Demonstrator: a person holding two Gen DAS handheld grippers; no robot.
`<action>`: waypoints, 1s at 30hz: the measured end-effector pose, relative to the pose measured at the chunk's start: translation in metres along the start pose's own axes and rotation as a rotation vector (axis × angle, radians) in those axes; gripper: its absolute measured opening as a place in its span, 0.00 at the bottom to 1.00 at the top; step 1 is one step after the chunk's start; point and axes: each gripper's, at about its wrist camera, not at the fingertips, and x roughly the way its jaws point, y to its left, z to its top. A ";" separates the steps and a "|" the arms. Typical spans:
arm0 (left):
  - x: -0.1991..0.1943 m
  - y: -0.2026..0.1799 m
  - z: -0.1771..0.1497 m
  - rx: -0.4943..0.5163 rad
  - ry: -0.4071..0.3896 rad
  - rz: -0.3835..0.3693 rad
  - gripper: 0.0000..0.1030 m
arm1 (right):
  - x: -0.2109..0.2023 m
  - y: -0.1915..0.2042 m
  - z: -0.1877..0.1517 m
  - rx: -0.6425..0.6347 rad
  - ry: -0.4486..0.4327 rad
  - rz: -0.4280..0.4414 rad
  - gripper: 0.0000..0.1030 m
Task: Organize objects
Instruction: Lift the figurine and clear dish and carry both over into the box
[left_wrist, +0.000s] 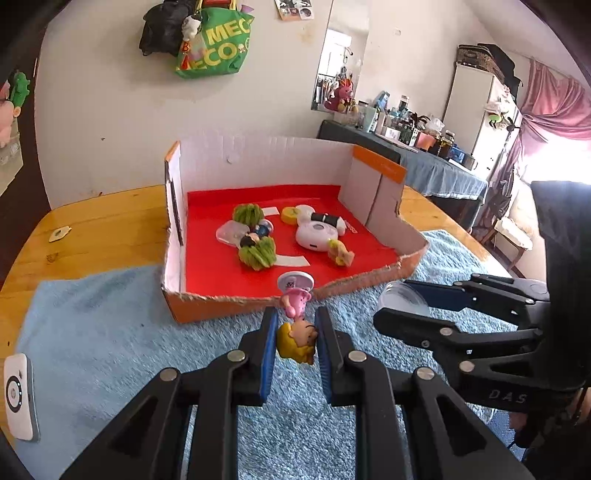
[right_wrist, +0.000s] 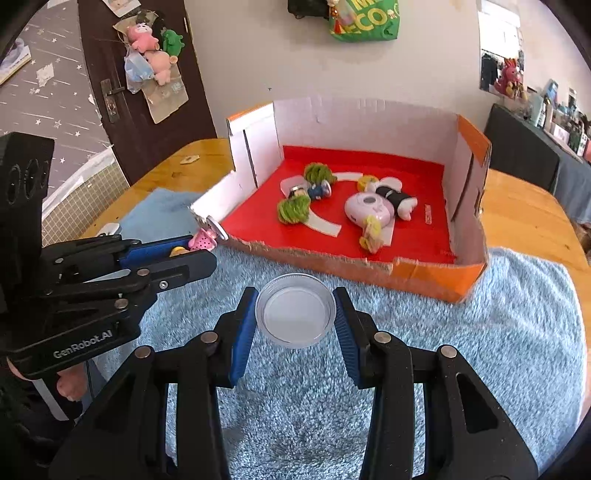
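Left wrist view: a wooden counter (left_wrist: 110, 218) carries a blue towel (left_wrist: 110, 314) and, at 12 o'clock, a red-floored box (left_wrist: 207, 258) of toys. The left gripper (left_wrist: 295, 343) has its jaws narrow, clamped on a yellow-haired figurine (left_wrist: 297, 341); the right gripper (left_wrist: 402, 306) sits at 3 o'clock.

Right wrist view: over the towel (right_wrist: 480, 332), the right gripper (right_wrist: 295, 314) has its jaws partly spread, pinching a clear dish (right_wrist: 295, 314). The box (right_wrist: 424, 273) lies at 12 o'clock, the left gripper (right_wrist: 192, 254) at 9.

Black grippers (right_wrist: 295, 321), blue ribbed pads (right_wrist: 242, 332), silver rivets
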 end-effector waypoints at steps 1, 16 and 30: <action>0.000 0.001 0.002 -0.003 -0.001 -0.003 0.20 | -0.001 0.000 0.003 -0.004 -0.005 -0.001 0.38; 0.017 0.009 0.041 -0.010 0.002 -0.007 0.20 | 0.009 -0.014 0.038 -0.009 -0.011 -0.010 0.38; 0.047 0.014 0.058 0.006 0.060 -0.013 0.20 | 0.035 -0.033 0.059 0.012 0.023 -0.012 0.38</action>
